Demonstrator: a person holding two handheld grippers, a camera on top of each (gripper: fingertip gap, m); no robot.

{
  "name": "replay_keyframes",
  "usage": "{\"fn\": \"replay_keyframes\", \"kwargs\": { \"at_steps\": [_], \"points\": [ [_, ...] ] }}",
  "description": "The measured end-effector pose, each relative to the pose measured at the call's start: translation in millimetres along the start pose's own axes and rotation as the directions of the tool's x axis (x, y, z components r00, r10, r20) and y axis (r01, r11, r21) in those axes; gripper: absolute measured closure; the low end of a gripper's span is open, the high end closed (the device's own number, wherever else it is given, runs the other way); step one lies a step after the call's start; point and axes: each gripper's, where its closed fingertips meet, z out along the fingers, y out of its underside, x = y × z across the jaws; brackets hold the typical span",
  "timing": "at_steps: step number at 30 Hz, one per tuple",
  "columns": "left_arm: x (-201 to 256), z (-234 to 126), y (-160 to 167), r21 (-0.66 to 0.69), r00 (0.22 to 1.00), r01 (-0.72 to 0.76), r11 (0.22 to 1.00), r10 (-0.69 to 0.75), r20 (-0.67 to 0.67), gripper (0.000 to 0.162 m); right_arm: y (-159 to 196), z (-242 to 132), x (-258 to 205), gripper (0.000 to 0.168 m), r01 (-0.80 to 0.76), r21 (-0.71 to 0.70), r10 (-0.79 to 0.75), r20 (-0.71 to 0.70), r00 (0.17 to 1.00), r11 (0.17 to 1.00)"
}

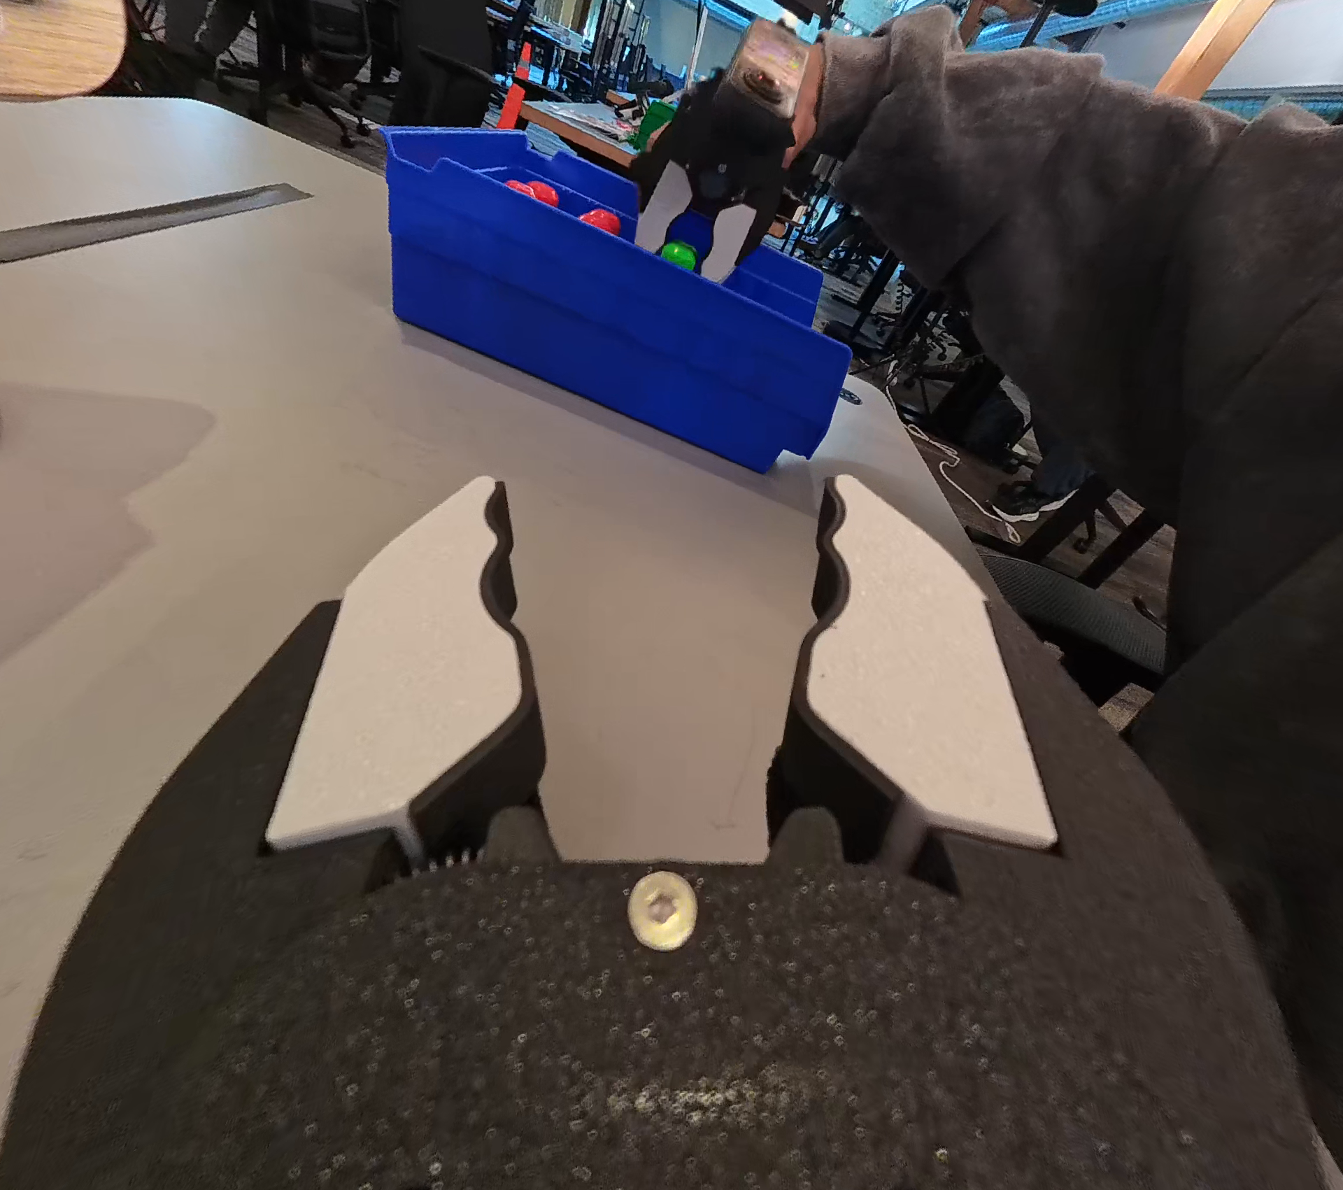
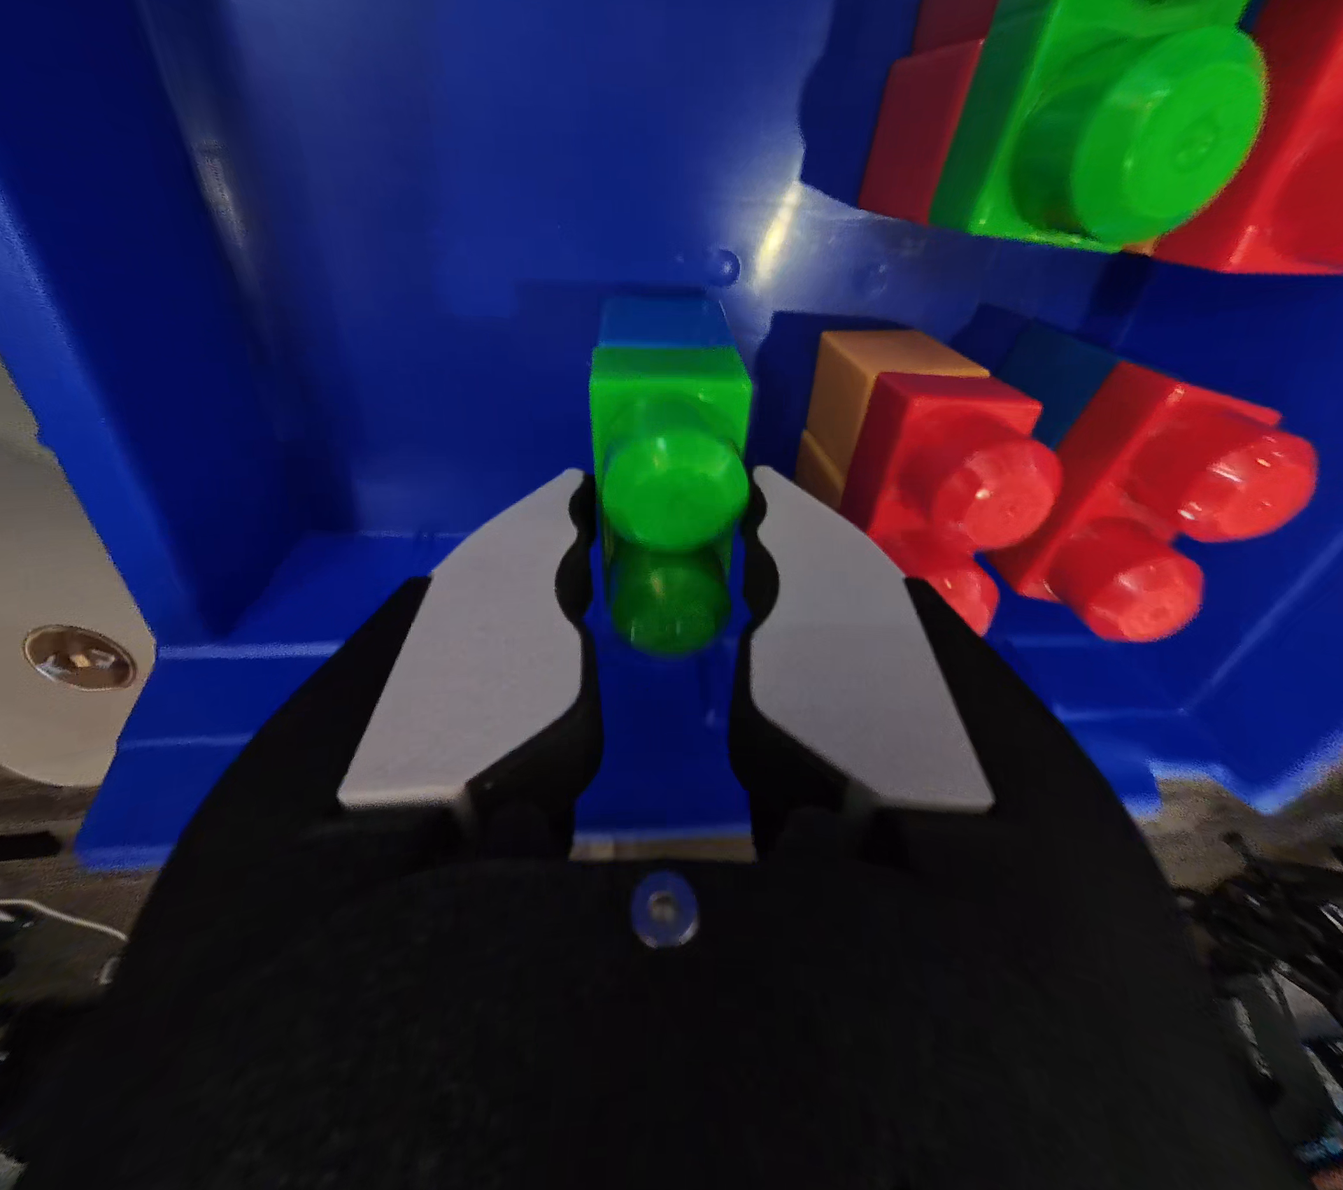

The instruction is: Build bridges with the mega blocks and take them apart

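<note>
Green block (image 2: 672, 486) clamped in right gripper (image 2: 667, 501) near bin (image 2: 436, 137) wall; left gripper (image 1: 665, 501) spread over bare table (image 1: 291, 392).

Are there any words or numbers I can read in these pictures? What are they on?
No text here is clear enough to read.
Round sticker at the table edge: too small to read.
Raised mark on the big green block, on its stud: blurred.
Blue bin: no writing shows.
Small green block in the right claw: no writing shows.
</note>
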Motion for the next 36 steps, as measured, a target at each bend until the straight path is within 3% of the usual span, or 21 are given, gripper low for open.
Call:
{"fn": "replay_keyframes", "kwargs": {
  "at_steps": [6, 8, 11, 12, 14, 17, 19, 20, 21, 24, 28, 30, 32, 36],
  "points": [
    [0, 0, 0, 0.004, 1.0, 0.007, 1.0, -0.007, -0.001, 0.082, 0, -93, 16, 0.131, -0.003, 0.008, 0.004, -0.193, 0.981, 1.0],
    [1, 1, 0, -0.001, 1.0, 0.005, 1.0, -0.005, -0.003, 0.081, 2, -132, 31, 0.131, -0.032, 0.0, 0.03, -0.322, 0.946, 0.999],
    [3, 4, 2, -0.01, 1.0, -0.003, 1.0, 0.003, -0.004, 0.081, -40, -206, 50, 0.123, -0.104, 0.303, 0.239, -0.453, 0.859, 0.947],
    [3, 5, 2, -0.013, 1.0, -0.007, 1.0, 0.007, -0.003, 0.081, -65, -232, 49, 0.121, -0.097, 0.466, 0.324, -0.435, 0.84, 0.879],
    [2, 6, 3, -0.019, 1.0, -0.017, 1.0, 0.017, 0.011, 0.081, -112, -286, 41, 0.12, -0.043, 0.788, 0.505, -0.35, 0.789, 0.614],
    [-1, 5, 3, -0.02, 0.997, -0.038, 0.999, 0.039, 0.065, 0.08, -155, -310, 15, 0.125, 0.003, 0.976, 0.651, -0.149, 0.745, 0.22],
    [-6, 4, 6, -0.041, 0.99, -0.027, 0.999, 0.033, 0.138, 0.081, -180, -295, -3, 0.131, 0.004, 0.999, 0.687, -0.033, 0.726, 0.045],
    [-5, 3, 7, -0.05, 0.987, -0.014, 0.999, 0.022, 0.159, 0.081, -195, -277, -12, 0.124, -0.016, 1.0, 0.689, 0.009, 0.725, 0.003],
    [-1, 2, 8, -0.054, 0.985, -0.005, 0.999, 0.015, 0.171, 0.081, -210, -253, -19, 0.117, -0.048, 0.999, 0.69, 0.032, 0.723, 0.004],
    [21, -5, 4, -0.027, 0.976, -0.004, 1.0, 0.01, 0.219, 0.085, -256, -182, -40, 0.123, -0.098, 0.995, 0.698, 0.053, 0.714, 0.025],
    [66, -22, 1, 0.004, 0.969, -0.001, 1.0, 0.0, 0.247, 0.085, -312, -101, -67, 0.128, -0.073, 0.983, 0.665, -0.058, 0.744, 0.167],
    [90, -35, 8, -0.054, 0.966, -0.018, 0.998, 0.031, 0.258, 0.088, -337, -66, -82, 0.116, -0.149, 0.958, 0.615, -0.035, 0.788, 0.245],
    [113, -56, 19, -0.146, 0.958, -0.036, 0.989, 0.076, 0.275, 0.082, -344, -46, -88, 0.117, -0.214, 0.924, 0.597, -0.018, 0.802, 0.315],
    [144, -134, 20, -0.254, 0.902, -0.102, 0.962, 0.196, 0.383, 0.079, -343, -49, -90, 0.117, -0.311, 0.935, 0.578, 0.162, 0.8, 0.168]
  ]
}}
